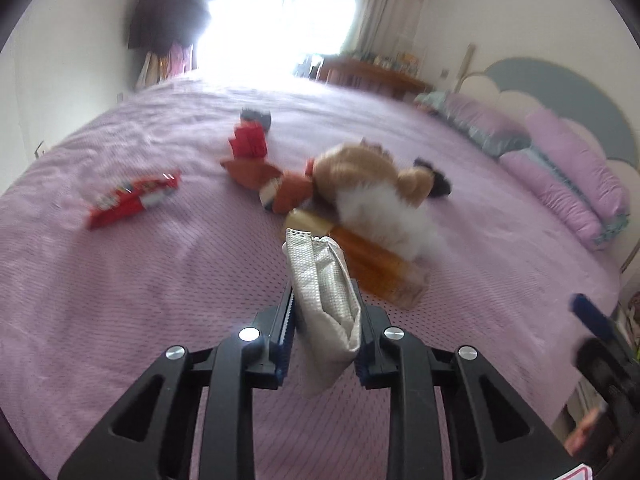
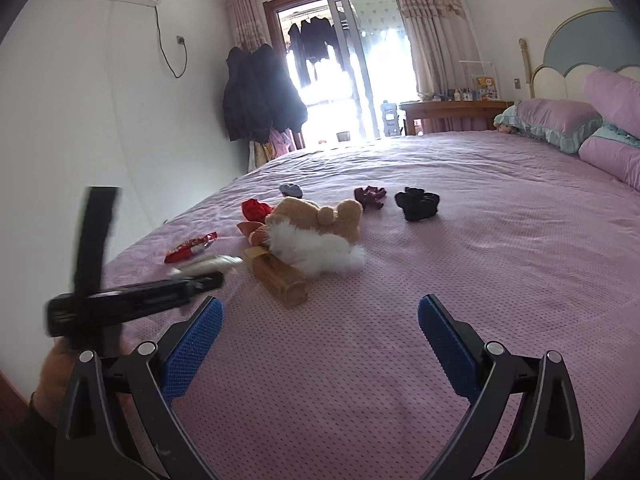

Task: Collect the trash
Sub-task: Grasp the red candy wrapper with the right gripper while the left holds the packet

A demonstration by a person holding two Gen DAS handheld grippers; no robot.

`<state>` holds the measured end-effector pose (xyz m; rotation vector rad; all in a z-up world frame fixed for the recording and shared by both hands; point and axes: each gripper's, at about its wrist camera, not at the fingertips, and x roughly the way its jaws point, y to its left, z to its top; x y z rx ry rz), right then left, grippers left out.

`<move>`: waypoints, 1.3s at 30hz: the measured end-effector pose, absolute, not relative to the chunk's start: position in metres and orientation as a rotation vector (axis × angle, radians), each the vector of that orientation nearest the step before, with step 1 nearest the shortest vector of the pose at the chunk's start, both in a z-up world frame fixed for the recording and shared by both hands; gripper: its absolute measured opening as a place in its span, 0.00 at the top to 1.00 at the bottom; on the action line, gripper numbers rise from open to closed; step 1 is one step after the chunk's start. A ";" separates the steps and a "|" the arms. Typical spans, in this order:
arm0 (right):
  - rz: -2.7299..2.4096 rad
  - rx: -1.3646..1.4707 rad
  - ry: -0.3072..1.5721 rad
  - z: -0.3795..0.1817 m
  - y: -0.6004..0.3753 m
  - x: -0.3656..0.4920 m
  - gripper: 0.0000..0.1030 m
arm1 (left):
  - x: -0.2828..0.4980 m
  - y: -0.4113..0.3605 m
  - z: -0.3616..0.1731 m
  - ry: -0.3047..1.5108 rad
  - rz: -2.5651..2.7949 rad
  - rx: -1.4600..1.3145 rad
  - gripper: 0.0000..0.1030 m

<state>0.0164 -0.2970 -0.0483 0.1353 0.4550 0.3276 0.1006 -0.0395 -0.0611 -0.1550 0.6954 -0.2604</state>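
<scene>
My left gripper (image 1: 322,300) is shut on a silver-white foil wrapper (image 1: 324,304) and holds it just above the purple bedspread (image 1: 160,300). The wrapper also shows in the right wrist view (image 2: 208,265), held by the blurred left gripper (image 2: 192,284). A red snack wrapper (image 1: 132,198) lies to the left; it also shows in the right wrist view (image 2: 191,247). An amber plastic bottle (image 1: 372,262) lies just ahead, against a plush toy (image 1: 372,188). My right gripper (image 2: 320,320) is open and empty above the bed, short of the bottle (image 2: 278,276).
Red cloth (image 1: 250,140), brown cloth (image 1: 256,172) and a grey scrunchie (image 1: 256,116) lie beyond the toy. A maroon scrunchie (image 2: 370,196) and a black one (image 2: 418,202) lie farther back. Pillows (image 2: 560,120) line the right side. Coats (image 2: 260,92) hang by the balcony door.
</scene>
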 end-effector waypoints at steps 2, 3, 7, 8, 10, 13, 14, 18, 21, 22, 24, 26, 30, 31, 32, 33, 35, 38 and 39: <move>0.345 0.127 0.453 -0.046 -0.288 0.020 0.08 | 0.091 -0.026 -0.053 0.664 -0.261 -0.176 0.75; 0.362 0.123 0.454 -0.045 -0.281 0.023 0.08 | 0.086 -0.016 -0.048 0.651 -0.257 -0.189 0.75; 0.435 0.115 0.455 -0.041 -0.251 0.034 0.08 | 0.074 0.019 -0.036 0.619 -0.209 -0.215 0.75; 0.463 0.111 0.452 -0.038 -0.239 0.039 0.08 | 0.072 0.027 -0.034 0.610 -0.193 -0.217 0.75; 0.508 0.103 0.451 -0.035 -0.217 0.047 0.08 | 0.072 0.041 -0.032 0.603 -0.166 -0.217 0.75; 0.577 0.095 0.468 -0.032 -0.184 0.063 0.08 | 0.072 0.063 -0.032 0.606 -0.134 -0.218 0.75; 0.591 0.093 0.476 -0.032 -0.175 0.069 0.08 | 0.073 0.072 -0.033 0.606 -0.122 -0.221 0.75; 0.639 0.091 0.513 -0.032 -0.134 0.101 0.08 | 0.081 0.100 -0.037 0.612 -0.082 -0.227 0.75; 0.656 0.101 0.548 -0.034 -0.111 0.119 0.08 | 0.090 0.119 -0.039 0.613 -0.050 -0.225 0.75; 0.656 0.104 0.564 -0.036 -0.103 0.125 0.08 | 0.093 0.128 -0.039 0.612 -0.040 -0.225 0.75; 0.660 0.119 0.607 -0.043 -0.085 0.139 0.09 | 0.098 0.140 -0.039 0.608 -0.030 -0.229 0.75; 0.663 0.146 0.651 -0.051 -0.071 0.153 0.12 | 0.101 0.151 -0.038 0.601 -0.017 -0.222 0.75; 0.649 0.223 0.744 -0.067 -0.049 0.178 0.17 | 0.108 0.169 -0.038 0.600 -0.015 -0.214 0.75; 0.640 0.241 0.770 -0.071 -0.044 0.185 0.20 | 0.108 0.169 -0.038 0.601 -0.016 -0.212 0.75; 0.624 0.270 0.800 -0.076 -0.037 0.194 0.21 | 0.110 0.171 -0.039 0.602 -0.018 -0.210 0.75; 0.610 0.292 0.821 -0.080 -0.033 0.200 0.21 | 0.112 0.174 -0.041 0.605 -0.022 -0.210 0.75; 0.572 0.341 0.872 -0.087 -0.027 0.214 0.23 | 0.114 0.177 -0.043 0.610 -0.026 -0.211 0.75; 0.504 0.446 0.966 -0.104 -0.023 0.237 0.24 | 0.116 0.181 -0.046 0.613 -0.034 -0.210 0.75; 0.488 0.454 0.970 -0.106 -0.021 0.241 0.24 | 0.116 0.180 -0.047 0.613 -0.036 -0.210 0.75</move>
